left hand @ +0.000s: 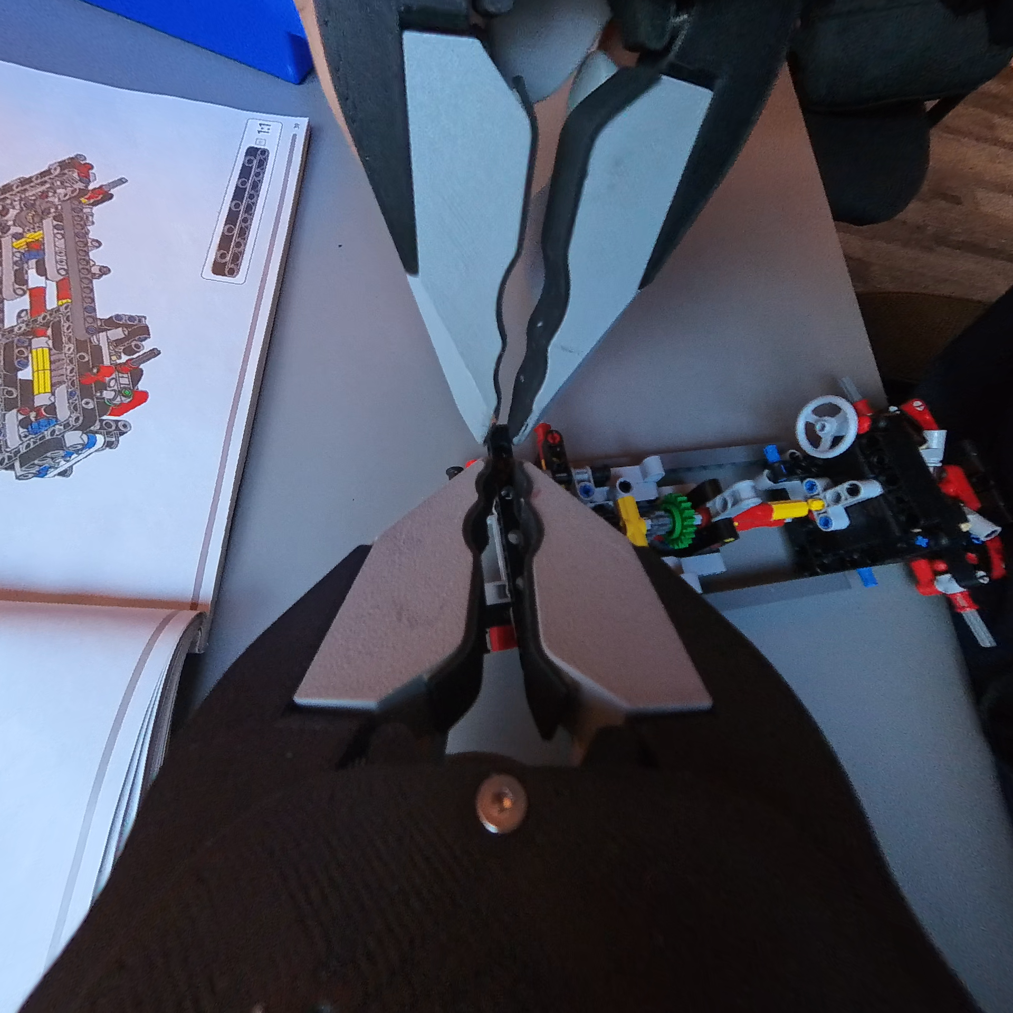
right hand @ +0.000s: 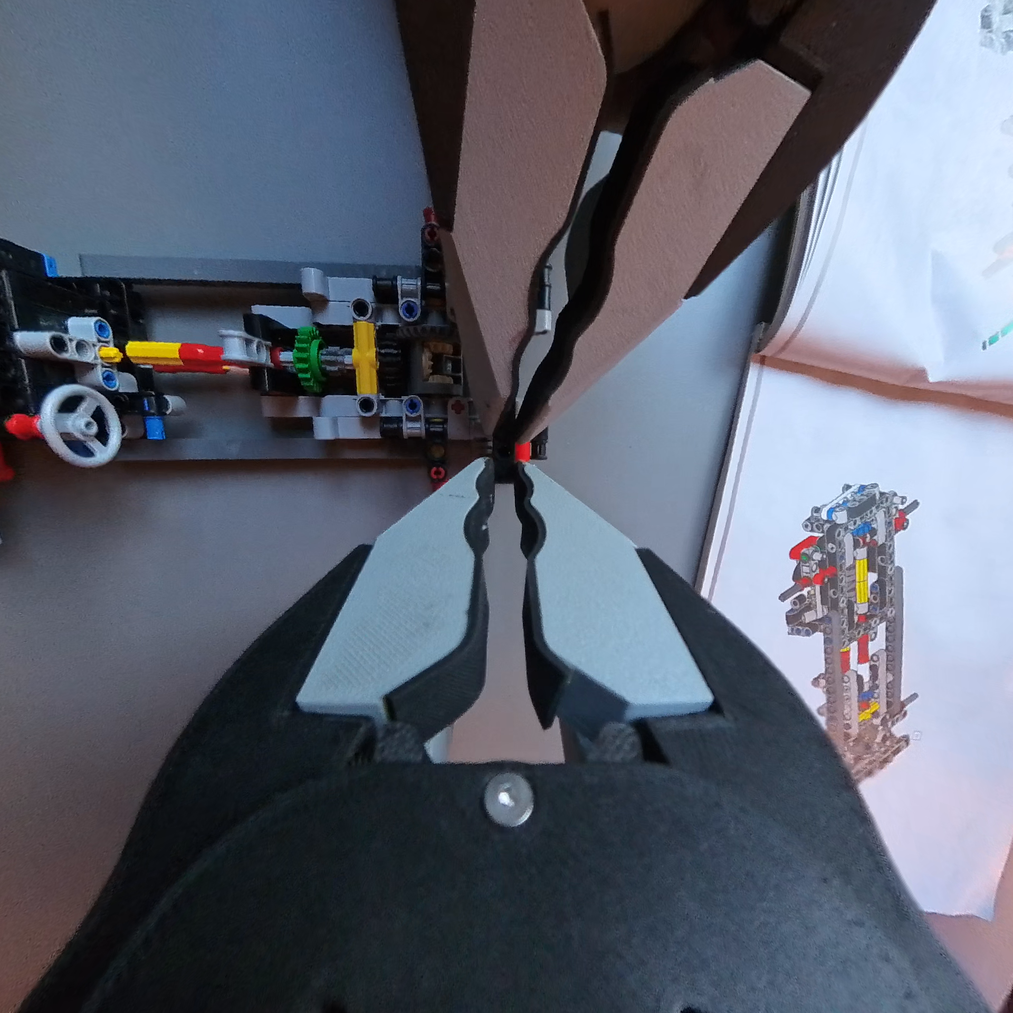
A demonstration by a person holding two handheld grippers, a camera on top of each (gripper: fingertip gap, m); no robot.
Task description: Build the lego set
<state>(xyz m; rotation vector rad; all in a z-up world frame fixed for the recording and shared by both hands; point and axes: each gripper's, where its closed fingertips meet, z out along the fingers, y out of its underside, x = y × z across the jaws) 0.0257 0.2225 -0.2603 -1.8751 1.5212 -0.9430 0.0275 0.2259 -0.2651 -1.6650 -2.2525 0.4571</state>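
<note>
Two hand-held grippers meet tip to tip over a grey table (left hand: pixel 351 383), both at the same black perforated plastic building-toy beam (left hand: pixel 507 526). The left gripper (left hand: pixel 501 468), with tan fingers on a dark brown body, is clamped on the beam, which runs lengthwise between its wavy black pads with a red piece and a pale grey piece fixed at the near end. The right gripper (right hand: pixel 504 476), with pale grey fingers on a black body, is nearly closed on the beam's far tip; its pads seem to pinch it, though the contact is small and hard to judge. Beside that tip sits a small red connector (right hand: pixel 522 451). Just beside the grippers lies a partly built toy vehicle chassis (left hand: pixel 767 510) with a green gear, yellow and red axle parts and a white steering wheel. An open instruction booklet (left hand: pixel 164 329) lies near on the table's other side, with a blue box (left hand: pixel 230 33) beyond it.
</note>
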